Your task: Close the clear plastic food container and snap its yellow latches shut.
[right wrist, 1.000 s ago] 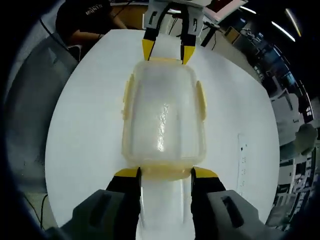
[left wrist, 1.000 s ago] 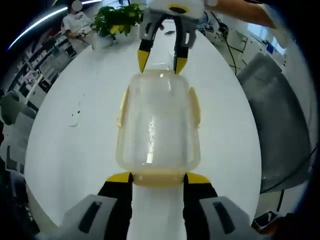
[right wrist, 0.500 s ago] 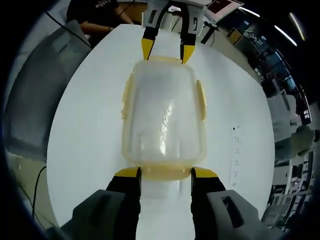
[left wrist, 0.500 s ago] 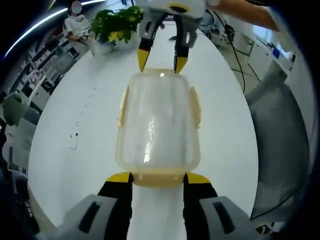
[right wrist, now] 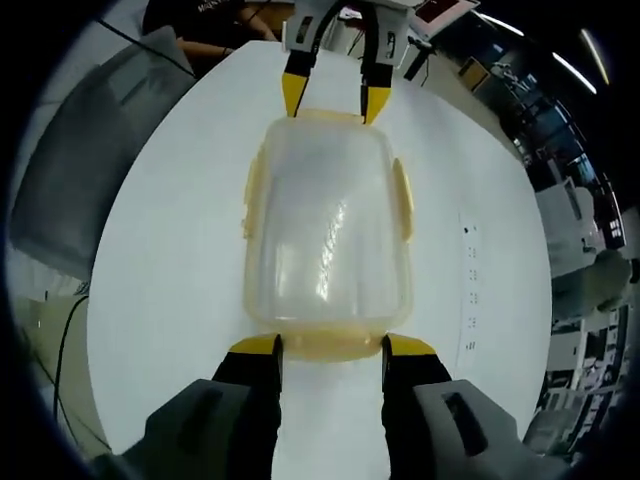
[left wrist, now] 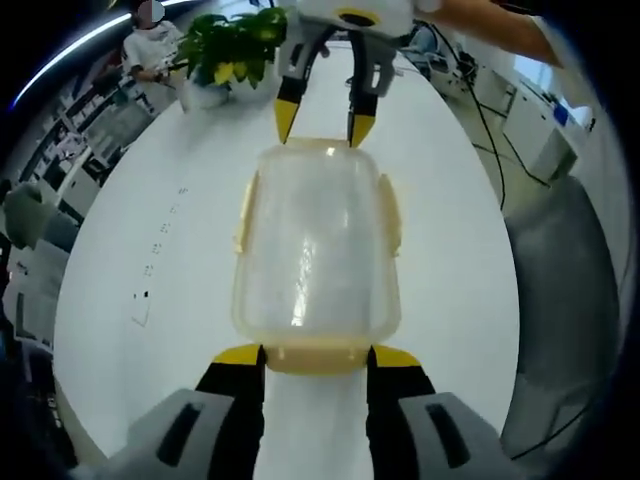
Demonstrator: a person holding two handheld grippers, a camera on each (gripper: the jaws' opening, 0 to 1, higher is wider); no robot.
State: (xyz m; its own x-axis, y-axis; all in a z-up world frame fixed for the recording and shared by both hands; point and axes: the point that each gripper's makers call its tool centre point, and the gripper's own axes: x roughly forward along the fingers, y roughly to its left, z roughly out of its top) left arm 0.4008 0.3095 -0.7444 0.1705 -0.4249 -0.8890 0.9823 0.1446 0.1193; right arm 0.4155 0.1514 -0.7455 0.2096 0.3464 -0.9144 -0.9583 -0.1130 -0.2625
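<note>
Left gripper view: our left tongs (left wrist: 316,356) rise from the bottom with their yellow tips spread to either side of the near short end of the clear plastic food container (left wrist: 316,250), touching the yellow latch (left wrist: 316,356) there; we cannot tell whether the tips press on it. The container lies lid-on, lengthwise along the view, on the white round tabletop (left wrist: 130,250). Yellow latches (left wrist: 244,212) run along its two long sides and lie close against the walls. At the far short end the right tongs (left wrist: 318,122) come in from above, yellow tips apart and flanking that end. Beyond them stands a potted plant (left wrist: 232,45) near the tabletop's far edge, with a person (left wrist: 150,45) standing behind it. A grey chair back (left wrist: 570,300) stands off the tabletop at right, and small dark marks (left wrist: 150,285) dot the surface at left.

Right gripper view: the same arrangement from the opposite end. Our right tongs (right wrist: 330,348) straddle the near end latch, parted about as wide as the latch; the left tongs (right wrist: 335,98) bracket the far end. A grey chair (right wrist: 90,150) sits at left. A row of dark marks (right wrist: 470,290) lies on the tabletop to the right. Nothing lies between either pair of tongs and the container.
</note>
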